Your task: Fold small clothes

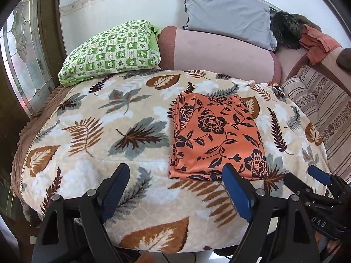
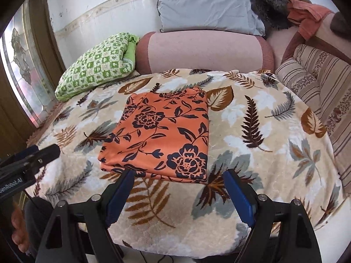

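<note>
An orange cloth with dark flowers (image 1: pixel 217 135) (image 2: pixel 162 133) lies folded into a flat rectangle on the leaf-patterned blanket (image 1: pixel 109 114) (image 2: pixel 252 153). My left gripper (image 1: pixel 175 167) is open and empty, hovering just short of the cloth's near left corner; it shows at the left edge of the right wrist view (image 2: pixel 42 149). My right gripper (image 2: pixel 178 173) is open too, above the cloth's near edge with nothing between its fingers. It also appears at the lower right of the left wrist view (image 1: pixel 300 173). Neither gripper touches the cloth.
A green checked pillow (image 1: pixel 109 52), a pink bolster (image 1: pixel 219 52) and a grey pillow (image 1: pixel 228 11) line the back wall. At the right lie striped cushions (image 1: pixel 324 109) with an orange garment (image 1: pixel 316 41) beyond them. A window (image 1: pixel 24 65) stands at the left. The blanket drops off at the near edge.
</note>
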Demonstrator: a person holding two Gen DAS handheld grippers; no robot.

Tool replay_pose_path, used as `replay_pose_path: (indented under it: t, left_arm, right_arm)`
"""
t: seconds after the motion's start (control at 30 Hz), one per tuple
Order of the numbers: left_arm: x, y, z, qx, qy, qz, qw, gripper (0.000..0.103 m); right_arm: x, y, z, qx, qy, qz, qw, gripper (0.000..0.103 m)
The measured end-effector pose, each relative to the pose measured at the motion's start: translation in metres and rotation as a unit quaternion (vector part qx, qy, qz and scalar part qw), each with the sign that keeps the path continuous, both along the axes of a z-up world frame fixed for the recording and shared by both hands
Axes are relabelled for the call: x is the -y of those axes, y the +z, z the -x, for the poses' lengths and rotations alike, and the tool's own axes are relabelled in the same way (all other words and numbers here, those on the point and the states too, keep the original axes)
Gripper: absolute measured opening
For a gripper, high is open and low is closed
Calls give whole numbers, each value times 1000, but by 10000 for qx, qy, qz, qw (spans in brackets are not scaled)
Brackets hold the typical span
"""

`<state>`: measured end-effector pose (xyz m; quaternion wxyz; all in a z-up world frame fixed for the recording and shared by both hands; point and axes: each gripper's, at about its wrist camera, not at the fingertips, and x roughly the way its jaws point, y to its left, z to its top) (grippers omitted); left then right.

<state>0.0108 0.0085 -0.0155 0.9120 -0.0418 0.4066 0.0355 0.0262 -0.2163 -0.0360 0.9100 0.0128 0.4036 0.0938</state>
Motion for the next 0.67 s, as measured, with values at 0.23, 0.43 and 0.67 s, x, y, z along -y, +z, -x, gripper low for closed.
replay_pose_path:
  t: [0.23,0.43,0.67]
  left_arm:
    - [1,4,-4,102,-52,30,9999,98]
    - [8,1,-13,-13,-227,65,9997,99]
    - [11,3,-22,36,-383,241,9990,101]
  right_arm:
    - [-6,0,-9,-64,-40,117,9999,86]
    - [-7,-1,-16,-104,-27,57,9999,86]
    - [-6,-4,-22,-143,-64,72,9999,86]
